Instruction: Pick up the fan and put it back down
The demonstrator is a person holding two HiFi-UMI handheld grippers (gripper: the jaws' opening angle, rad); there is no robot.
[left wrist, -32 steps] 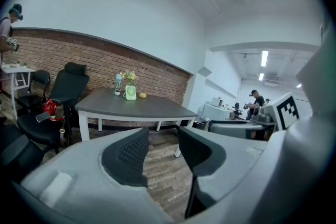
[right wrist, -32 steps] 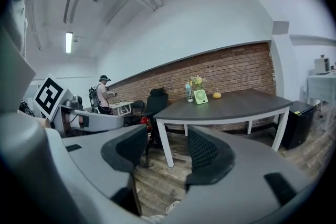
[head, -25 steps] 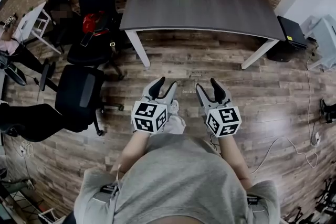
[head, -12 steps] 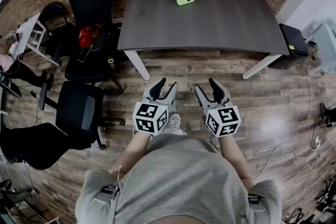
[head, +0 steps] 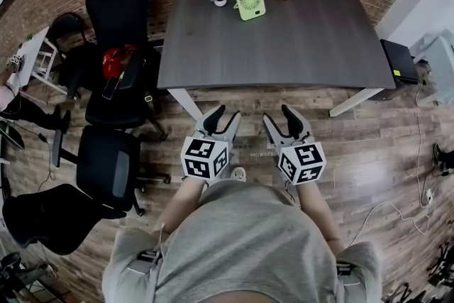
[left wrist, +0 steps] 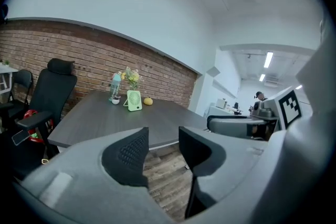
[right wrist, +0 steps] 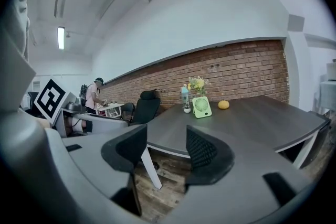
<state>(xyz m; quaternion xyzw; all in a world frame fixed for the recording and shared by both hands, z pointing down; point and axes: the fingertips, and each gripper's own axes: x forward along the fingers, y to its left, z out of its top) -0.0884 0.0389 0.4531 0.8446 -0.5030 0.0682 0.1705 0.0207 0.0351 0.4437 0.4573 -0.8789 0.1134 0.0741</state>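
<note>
Fingers of left gripper [head: 227,113] and right gripper [head: 277,113] stand spread, holding nothing, far from the fan [head: 250,1].

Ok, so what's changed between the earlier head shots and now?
The person has walked closer to the table: in the head view its near edge now sits nearer the left gripper and right gripper. Nothing was taken hold of or let go. Both grippers stay held out in front, fingers apart and empty, and the fan still stands at the table's far side, untouched.
</note>
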